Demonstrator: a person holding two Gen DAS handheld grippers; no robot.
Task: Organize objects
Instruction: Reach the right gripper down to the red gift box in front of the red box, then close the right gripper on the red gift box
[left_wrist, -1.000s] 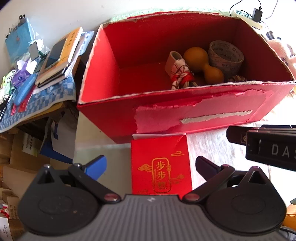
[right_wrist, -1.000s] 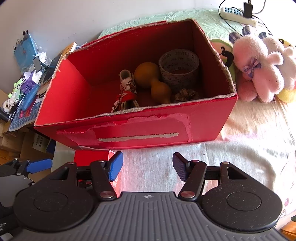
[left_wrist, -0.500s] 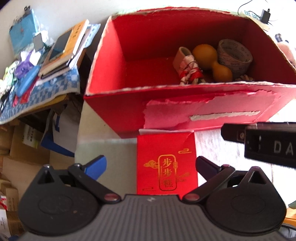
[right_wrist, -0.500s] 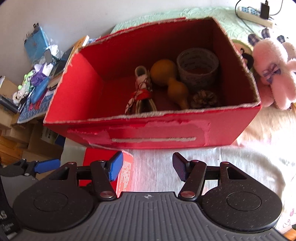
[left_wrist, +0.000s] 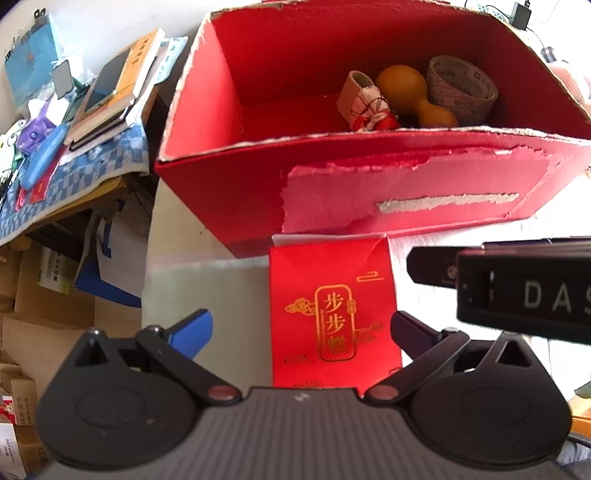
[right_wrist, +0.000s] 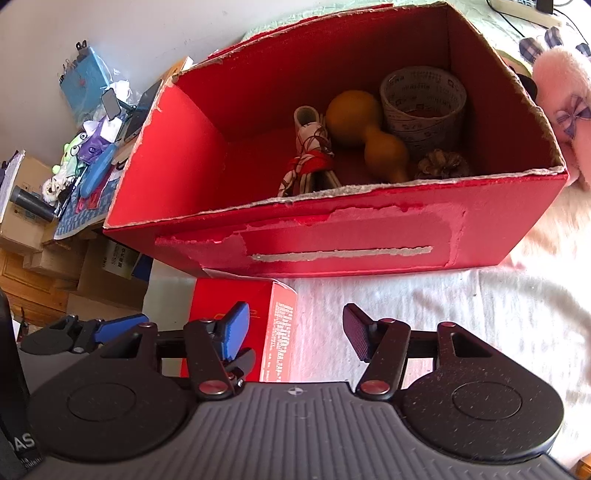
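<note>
Left gripper (left_wrist: 301, 326) is spread wide, the small red box (left_wrist: 332, 314) lying between its 2 fingers but touched by neither. That box sits flat on the white cloth (right_wrist: 461, 317), just in front of the big red box (right_wrist: 351, 243). Right gripper (right_wrist: 293, 334) is spread too, hovering over the cloth with the small box's right edge under its blue finger (right_wrist: 234, 334). Inside the big box: a gourd (right_wrist: 364, 127), a tape roll (right_wrist: 423, 105), a pinecone (right_wrist: 441, 164) and a tied cloth bundle (right_wrist: 310, 158).

Between my spread left gripper (left_wrist: 299, 328) fingers lies the small red gold-printed carton (left_wrist: 332, 314), just before the big red cardboard box (left_wrist: 369, 184) holding a tan gourd (left_wrist: 413, 96).
</note>
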